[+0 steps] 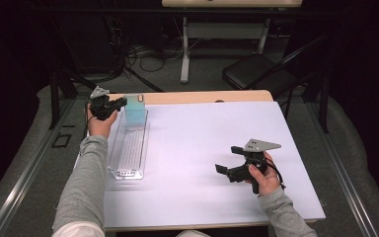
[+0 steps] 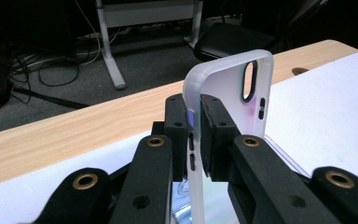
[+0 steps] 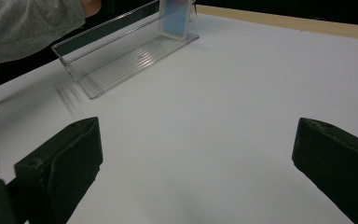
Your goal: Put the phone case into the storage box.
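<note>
Left gripper (image 1: 121, 102) is clamping a phone case (image 2: 235, 100) upright at the far end of the clear tray (image 1: 116, 160); right gripper (image 1: 228, 159) is idling wide open, holding nothing.

The left jaws are pinching nearly shut on the case's side wall, pads pressing either side of its rim. The case is standing on end inside the tray, close to the far end wall, with the wooden table edge (image 1: 202, 96) just beyond. It is frosted, translucent, smooth plastic with rounded corners and an oval camera cutout. The tray is long, narrow and transparent, with a ribbed floor, and is lying along the left margin of the white tabletop (image 1: 197, 148). The right gripper is hovering low over bare tabletop, well apart from the tray, with open room on all sides; its black jaws are looking matte and blocky.
</note>
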Available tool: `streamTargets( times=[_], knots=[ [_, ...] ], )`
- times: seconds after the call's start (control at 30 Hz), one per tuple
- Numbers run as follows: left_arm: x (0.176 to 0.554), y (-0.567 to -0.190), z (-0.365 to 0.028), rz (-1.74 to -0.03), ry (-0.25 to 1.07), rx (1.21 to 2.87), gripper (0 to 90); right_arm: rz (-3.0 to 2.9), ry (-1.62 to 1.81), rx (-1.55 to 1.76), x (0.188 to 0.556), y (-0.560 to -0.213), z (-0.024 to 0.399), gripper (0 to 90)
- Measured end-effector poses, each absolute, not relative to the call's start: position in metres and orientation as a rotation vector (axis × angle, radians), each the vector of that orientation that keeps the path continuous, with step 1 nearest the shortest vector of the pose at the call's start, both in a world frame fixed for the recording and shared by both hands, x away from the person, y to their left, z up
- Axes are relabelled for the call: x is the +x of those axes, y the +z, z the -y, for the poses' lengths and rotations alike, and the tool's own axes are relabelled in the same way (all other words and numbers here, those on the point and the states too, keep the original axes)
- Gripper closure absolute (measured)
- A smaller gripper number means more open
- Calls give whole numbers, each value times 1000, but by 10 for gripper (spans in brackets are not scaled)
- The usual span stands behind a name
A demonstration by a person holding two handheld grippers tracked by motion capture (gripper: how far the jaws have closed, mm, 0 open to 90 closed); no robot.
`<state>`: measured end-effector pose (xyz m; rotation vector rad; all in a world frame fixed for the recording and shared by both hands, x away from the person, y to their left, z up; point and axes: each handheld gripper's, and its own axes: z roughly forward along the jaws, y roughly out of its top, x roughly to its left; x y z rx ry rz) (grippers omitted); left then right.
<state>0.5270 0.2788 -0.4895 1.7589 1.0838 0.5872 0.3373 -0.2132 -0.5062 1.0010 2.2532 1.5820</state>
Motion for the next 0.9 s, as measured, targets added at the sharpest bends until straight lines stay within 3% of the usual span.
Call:
streamTargets(
  times=[0.63, 0.9],
  knots=[
    [529, -494, -286, -1160, 597, 1755, 803, -2262, 1577, 1004, 338, -507, 213, 13],
    [529, -494, -286, -1173, 596, 1752, 727, -2261, 1579, 1002, 338, -507, 213, 16]
  ],
)
